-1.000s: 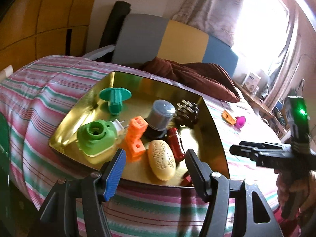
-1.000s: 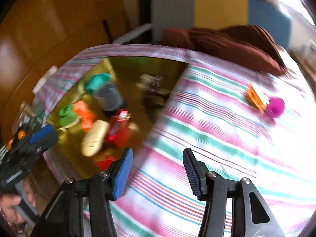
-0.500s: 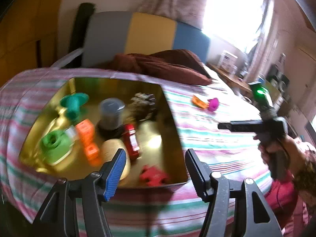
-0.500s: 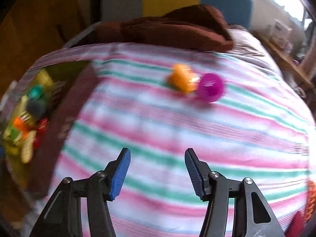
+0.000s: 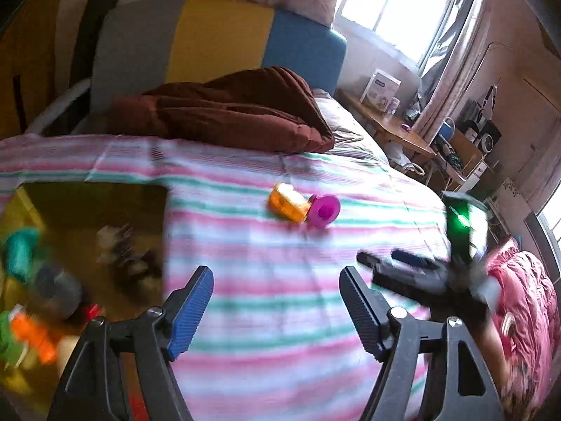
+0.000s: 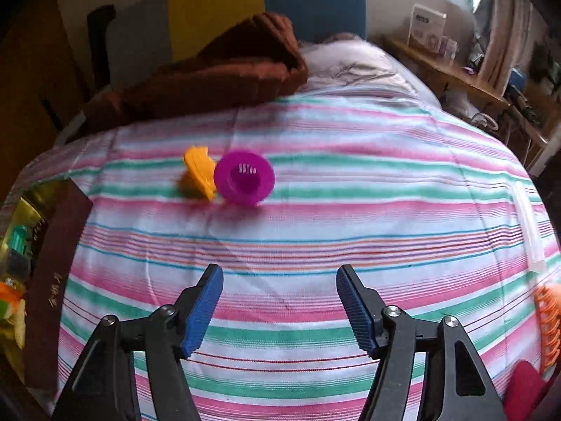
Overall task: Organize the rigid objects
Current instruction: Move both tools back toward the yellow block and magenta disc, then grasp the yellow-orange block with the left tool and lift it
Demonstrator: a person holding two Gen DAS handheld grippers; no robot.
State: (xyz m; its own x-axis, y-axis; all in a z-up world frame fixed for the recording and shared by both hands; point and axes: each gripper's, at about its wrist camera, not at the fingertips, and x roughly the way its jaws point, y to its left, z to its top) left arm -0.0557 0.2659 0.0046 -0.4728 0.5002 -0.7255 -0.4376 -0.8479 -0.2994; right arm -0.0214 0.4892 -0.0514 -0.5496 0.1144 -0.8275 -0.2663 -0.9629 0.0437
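Note:
An orange block and a magenta flanged cup lie touching on the striped bedspread; they also show in the left wrist view, the block left of the cup. My right gripper is open and empty, hovering short of them. My left gripper is open and empty above the bedspread, right of the gold tray. The tray holds several blurred objects. The right gripper body shows at the right of the left wrist view.
A brown quilt lies at the head of the bed against a grey, yellow and blue headboard. A wooden side table stands to the right. An orange comb-like object and a clear tube lie at the bedspread's right edge.
Both grippers have swung right, away from the tray. The orange block and magenta cup now sit nearer and more central in both views. Both stayed open.

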